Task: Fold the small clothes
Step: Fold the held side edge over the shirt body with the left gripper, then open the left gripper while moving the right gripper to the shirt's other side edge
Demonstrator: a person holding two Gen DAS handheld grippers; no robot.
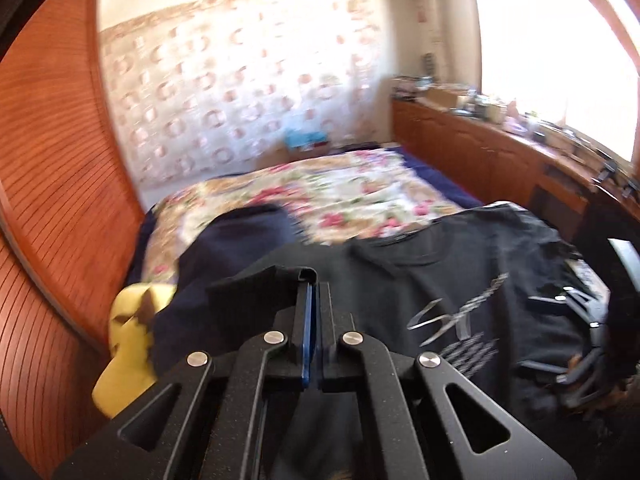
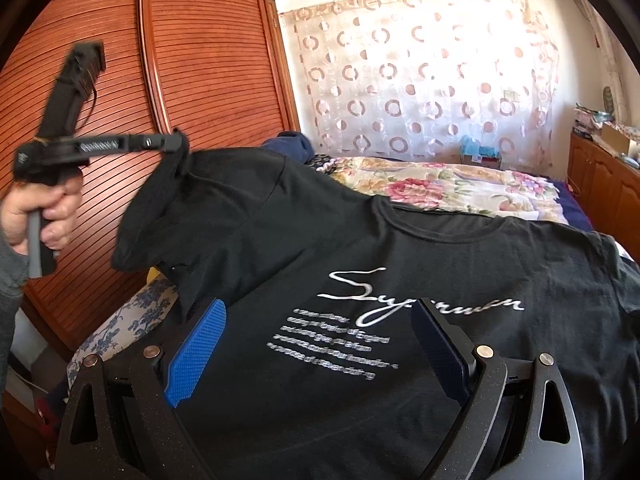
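Note:
A black T-shirt (image 2: 360, 248) with white script print lies spread on the bed, print up; it also shows in the left wrist view (image 1: 460, 280). My left gripper (image 1: 314, 280) is shut on the shirt's left sleeve and holds it lifted above the bed; in the right wrist view it (image 2: 178, 148) is at the upper left with the sleeve hanging from it. My right gripper (image 2: 320, 336) is open, its blue pads (image 2: 196, 356) spread just over the shirt's lower front, holding nothing. It shows blurred at the right of the left wrist view (image 1: 560, 312).
The bed has a floral cover (image 2: 460, 184). A dark navy garment (image 1: 236, 240) and a yellow item (image 1: 128, 344) lie at the bed's left. A wooden slatted wardrobe (image 2: 180, 60) stands left. A wooden cabinet (image 1: 480, 152) with clutter runs under the window at right.

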